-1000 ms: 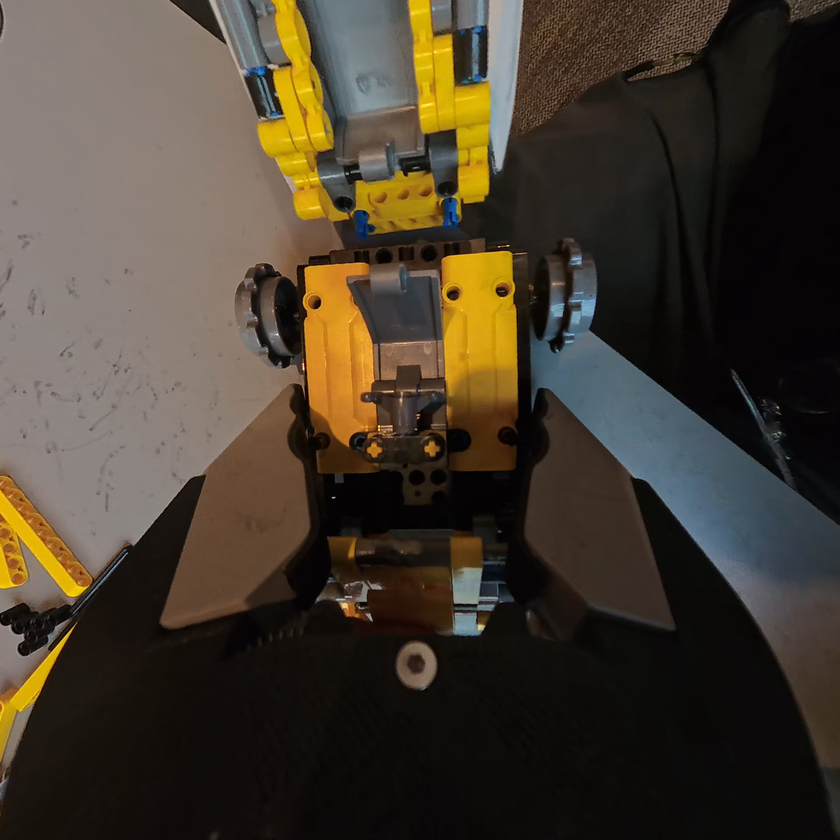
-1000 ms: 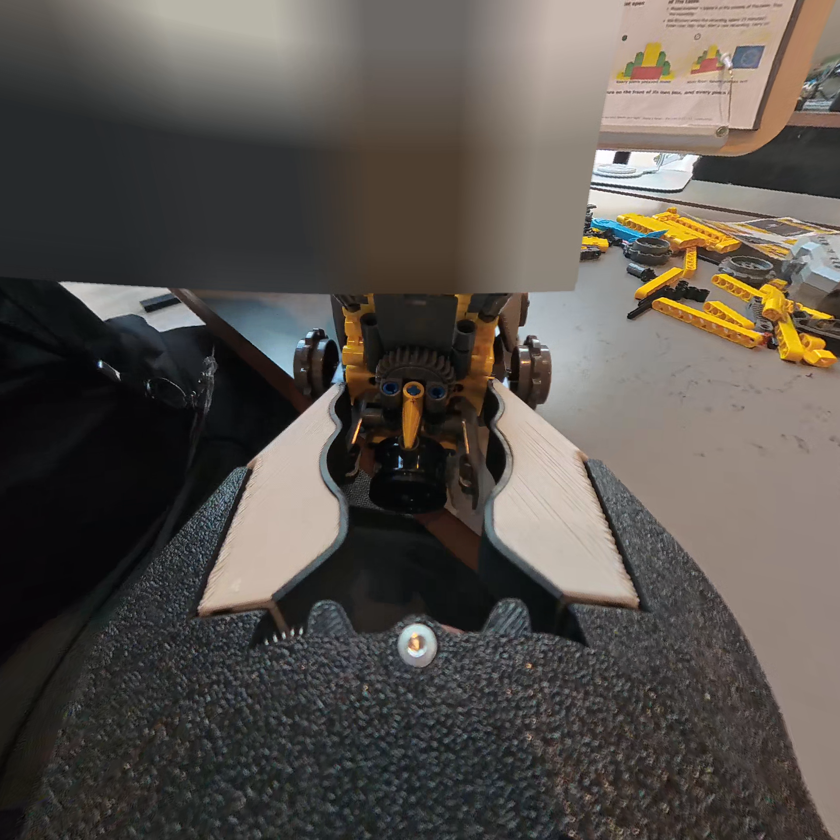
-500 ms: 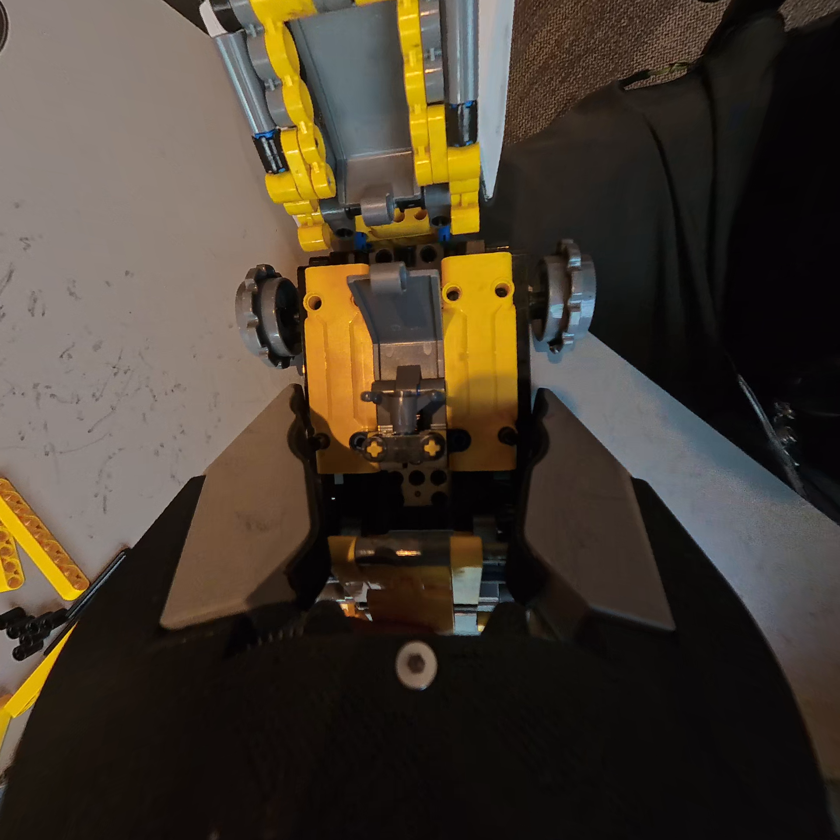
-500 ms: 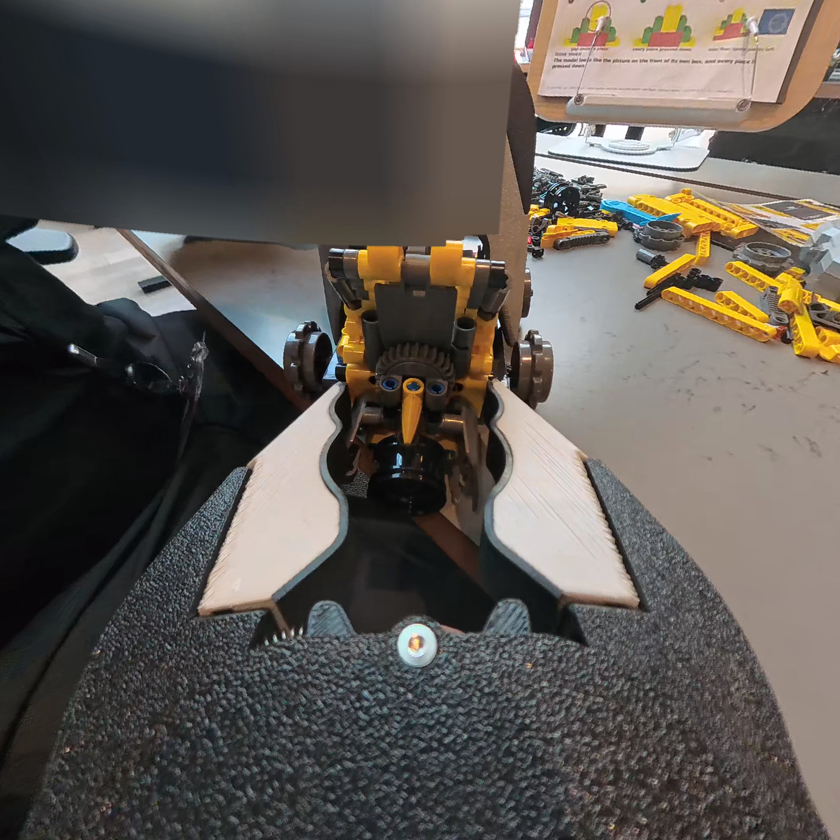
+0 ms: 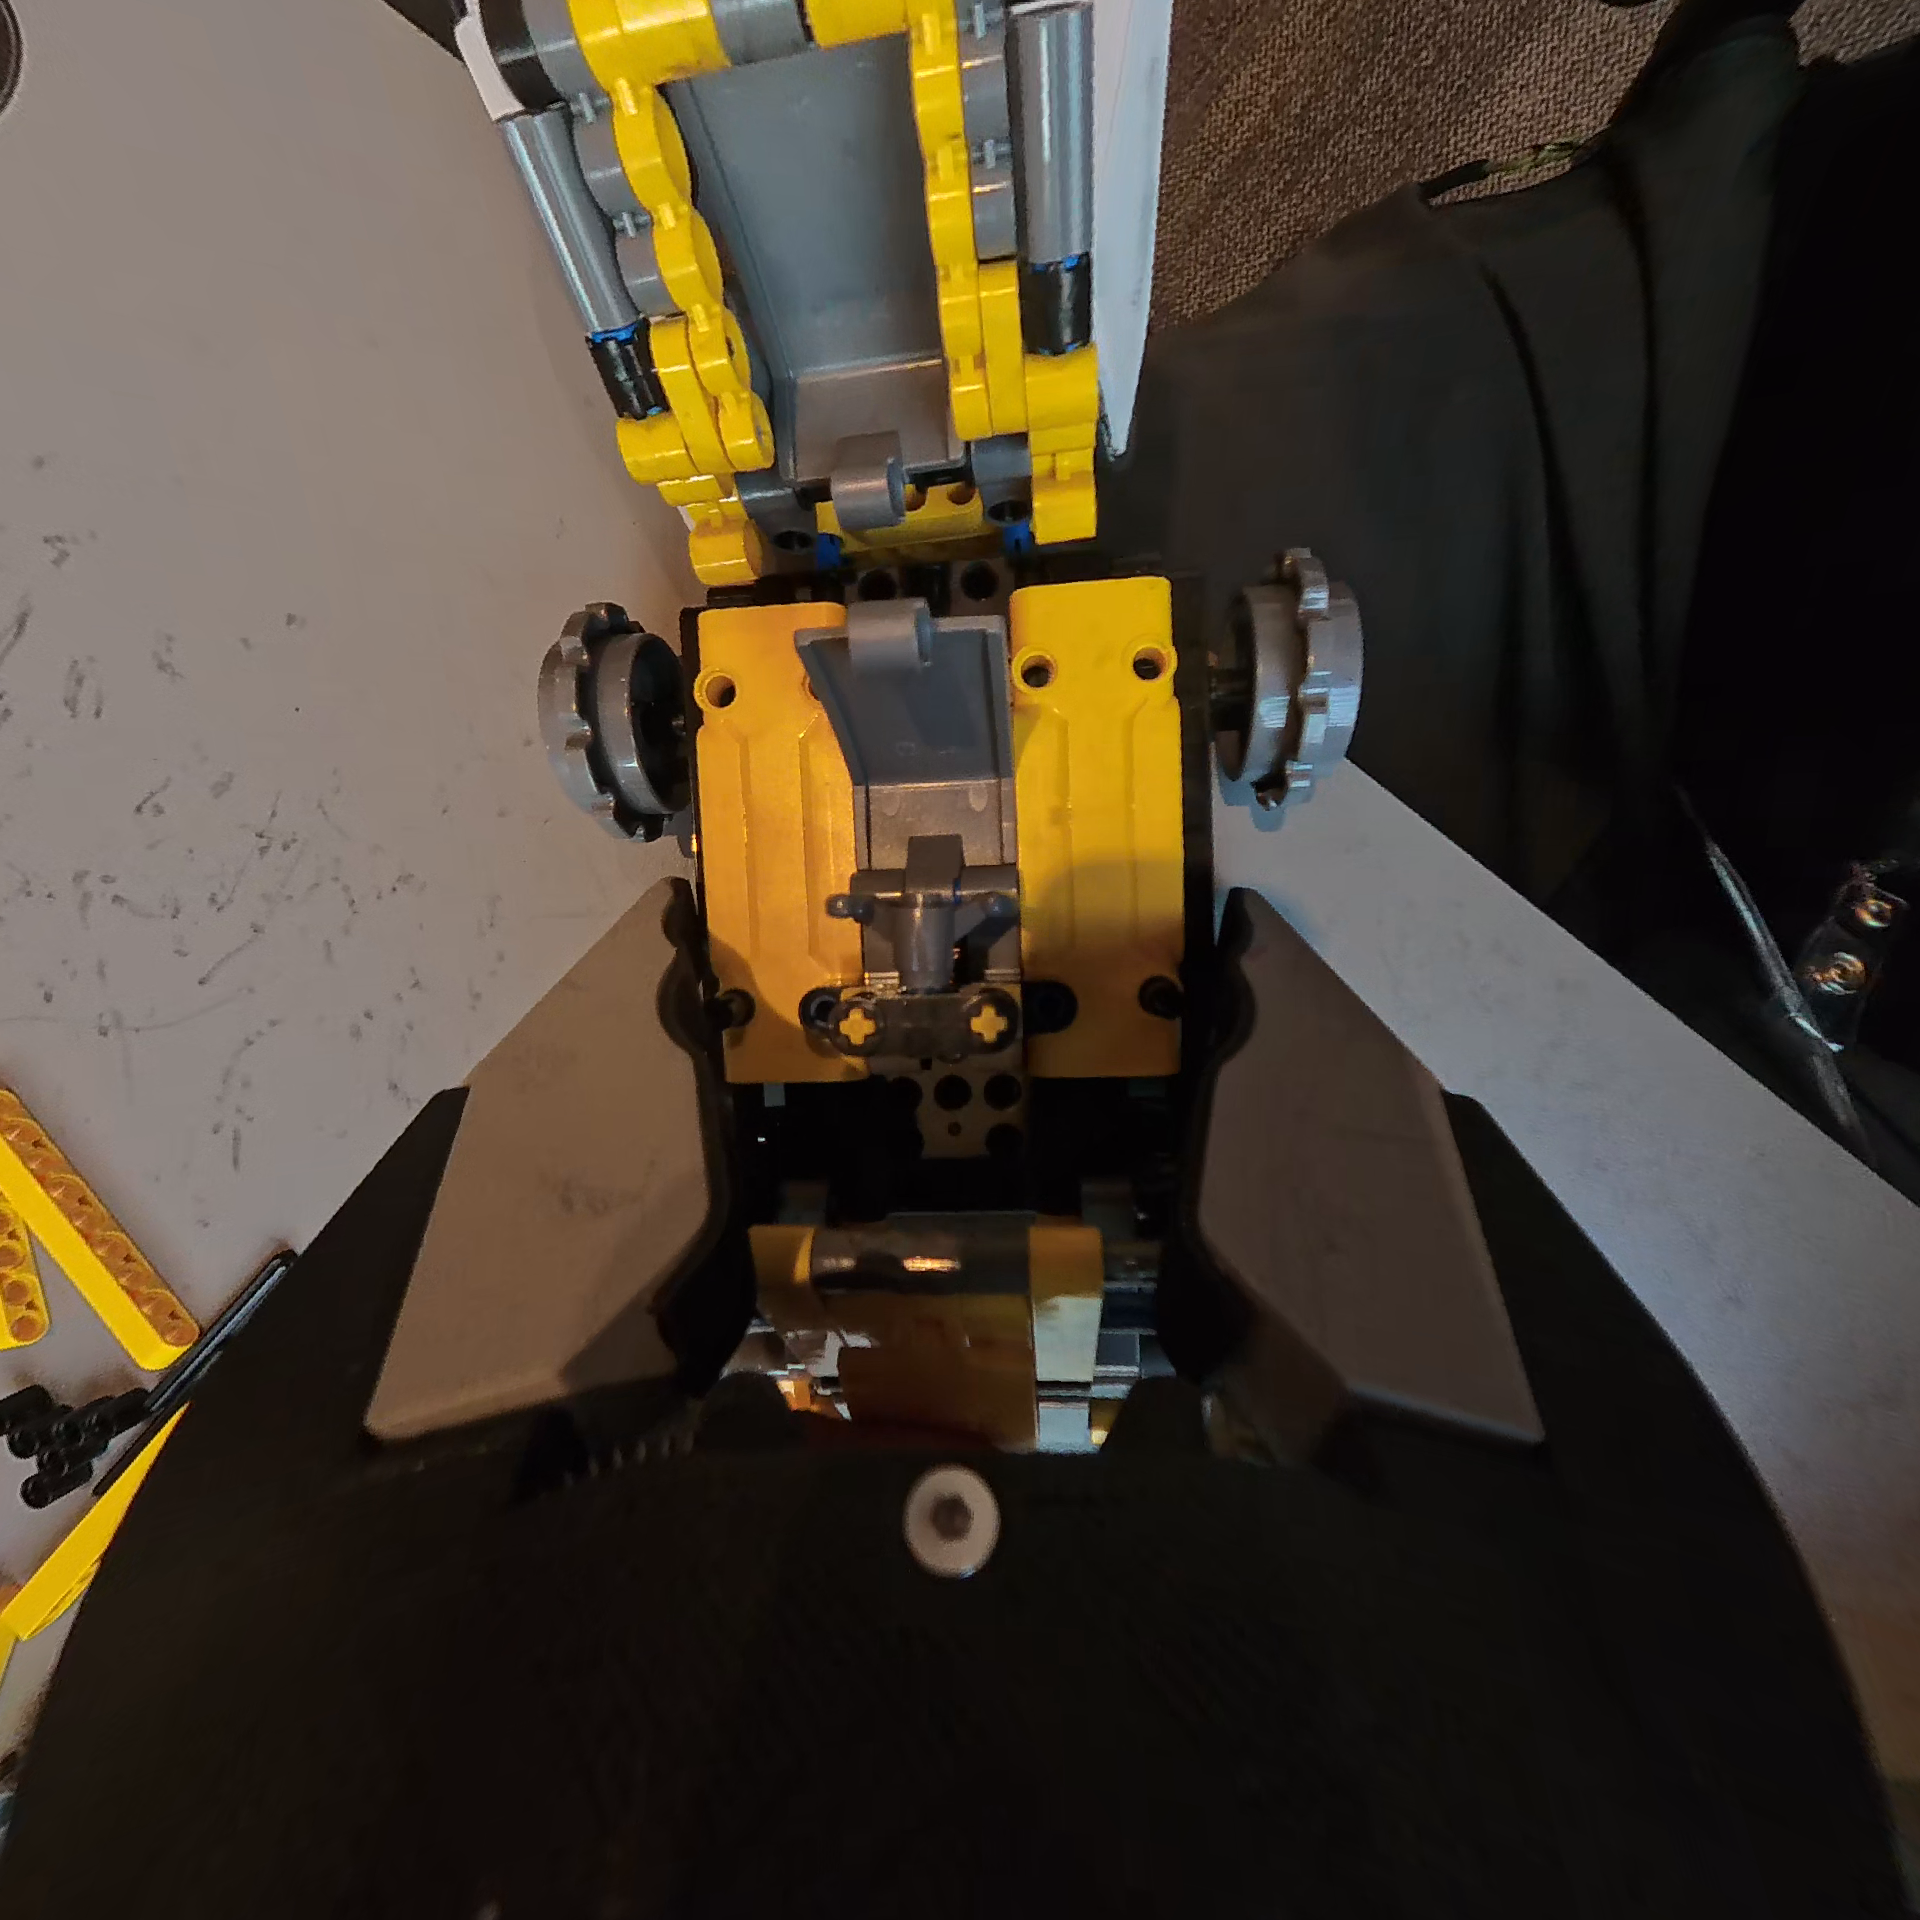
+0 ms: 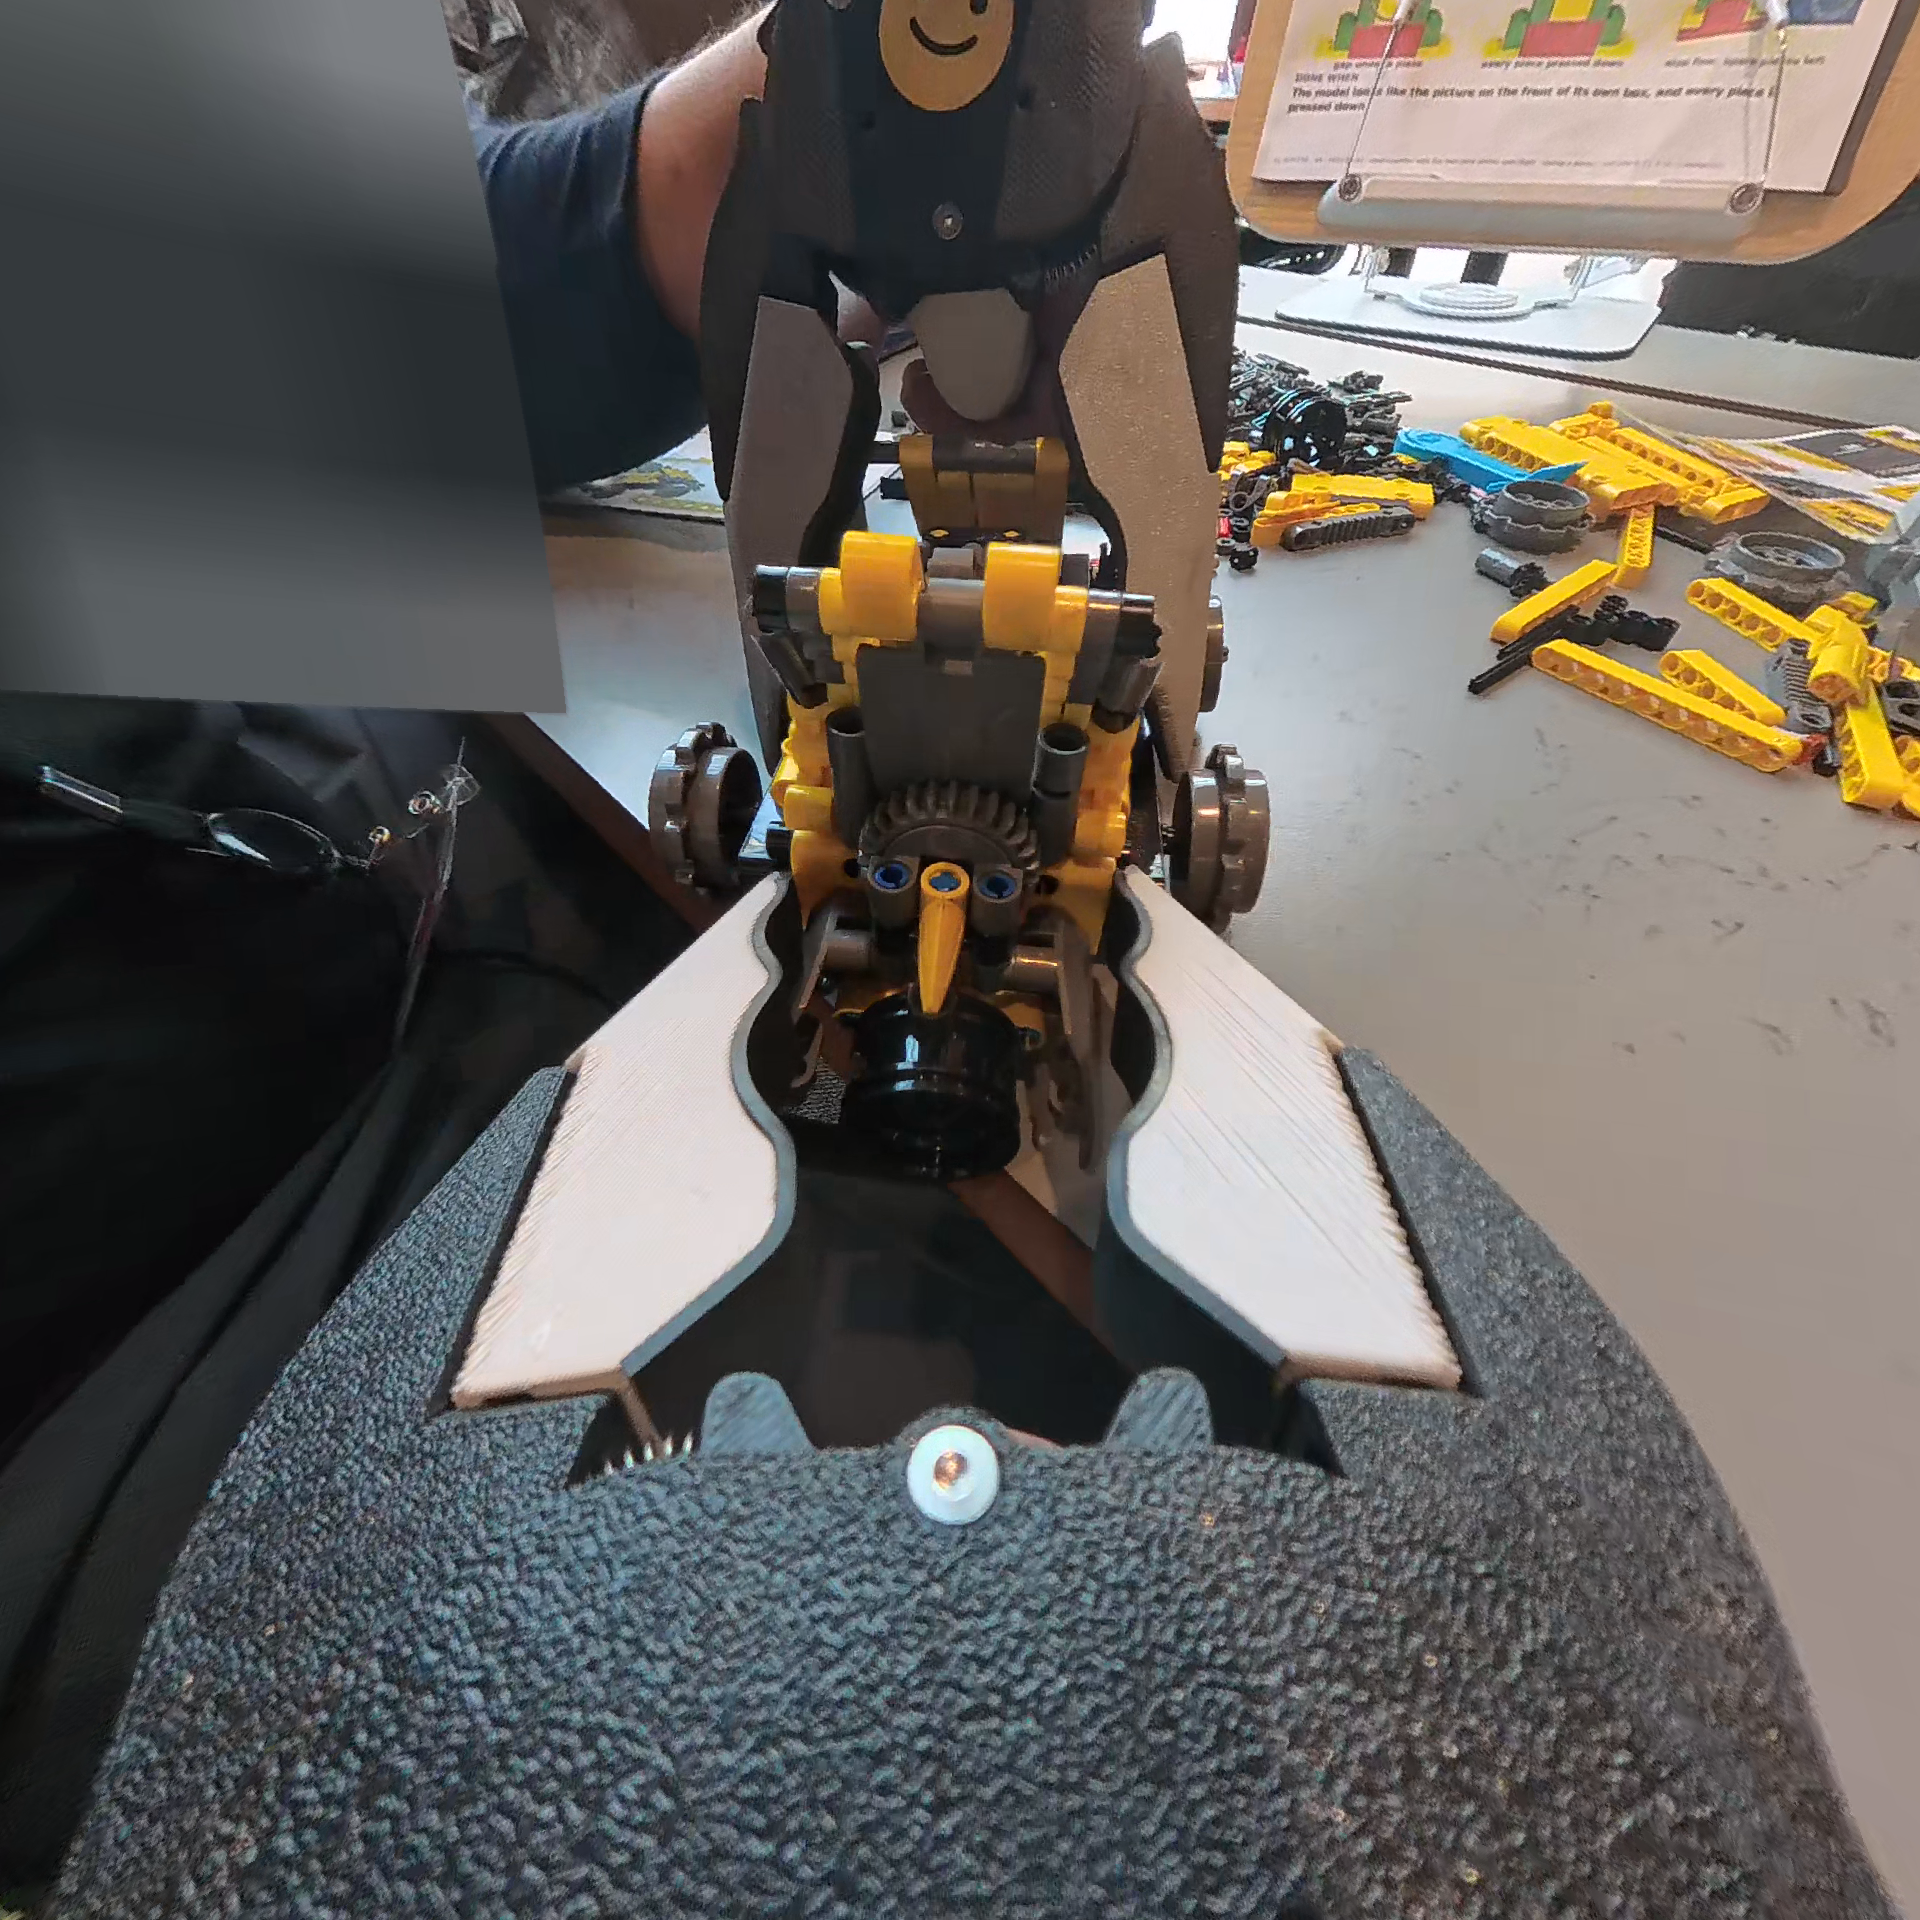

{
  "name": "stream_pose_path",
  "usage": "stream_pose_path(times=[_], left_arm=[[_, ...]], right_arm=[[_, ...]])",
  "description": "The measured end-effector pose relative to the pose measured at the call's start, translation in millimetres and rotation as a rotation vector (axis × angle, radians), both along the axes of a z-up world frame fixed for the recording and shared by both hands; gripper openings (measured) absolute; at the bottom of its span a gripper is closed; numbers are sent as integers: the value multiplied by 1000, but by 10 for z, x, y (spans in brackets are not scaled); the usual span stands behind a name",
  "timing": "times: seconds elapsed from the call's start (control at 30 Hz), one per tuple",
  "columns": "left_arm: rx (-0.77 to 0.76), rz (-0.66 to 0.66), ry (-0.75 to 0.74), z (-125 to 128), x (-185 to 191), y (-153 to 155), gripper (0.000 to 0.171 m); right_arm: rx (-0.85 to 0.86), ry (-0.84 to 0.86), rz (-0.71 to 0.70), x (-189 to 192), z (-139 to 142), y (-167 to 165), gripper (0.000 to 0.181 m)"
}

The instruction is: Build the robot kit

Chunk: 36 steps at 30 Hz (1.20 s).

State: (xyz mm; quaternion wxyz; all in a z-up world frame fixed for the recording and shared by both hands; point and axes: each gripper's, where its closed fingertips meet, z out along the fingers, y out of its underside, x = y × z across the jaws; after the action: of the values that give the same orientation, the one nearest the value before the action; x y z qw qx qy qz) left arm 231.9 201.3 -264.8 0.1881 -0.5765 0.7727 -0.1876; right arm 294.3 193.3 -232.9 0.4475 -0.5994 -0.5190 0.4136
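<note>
A yellow, black and grey brick vehicle model (image 5: 769, 831) with grey toothed wheels (image 5: 613, 717) on both sides is held between both grippers over the table's edge. My left gripper (image 5: 951, 904) is shut on the model's yellow body. My right gripper (image 6: 951, 904) is shut on the model's other end, around a black hub (image 6: 930, 1091), a yellow pin and a grey gear (image 6: 945, 810). The model's hinged yellow-and-grey section (image 5: 831, 260) stands between them. The left gripper's dark fingers (image 6: 790, 447) show beyond the model in the right wrist view. The right gripper's white fingers (image 5: 1130, 208) show at the top of the left wrist view.
Loose yellow beams (image 6: 1621, 686), grey rings and black pins lie on the white table (image 6: 1558, 987) at the right. More beams (image 5: 94, 1236) and pins (image 5: 62, 1434) lie at the left. A sheet on a stand (image 6: 1558, 104) is behind. Dark cloth (image 5: 1558, 520) and glasses (image 6: 260, 831) lie past the table's edge.
The right gripper and the hinged section have tilted relative to the body. The left gripper has come into the right wrist view. Both grippers stay shut on the model.
</note>
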Motion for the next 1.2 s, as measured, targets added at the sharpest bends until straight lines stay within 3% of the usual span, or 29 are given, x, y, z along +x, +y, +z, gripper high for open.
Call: stream_pose_path(times=[1.2], left_arm=[[-2, 6, -10, 32, 187, -16, 96]], right_arm=[[17, 114, -20, -39, 75, -19, 57]])
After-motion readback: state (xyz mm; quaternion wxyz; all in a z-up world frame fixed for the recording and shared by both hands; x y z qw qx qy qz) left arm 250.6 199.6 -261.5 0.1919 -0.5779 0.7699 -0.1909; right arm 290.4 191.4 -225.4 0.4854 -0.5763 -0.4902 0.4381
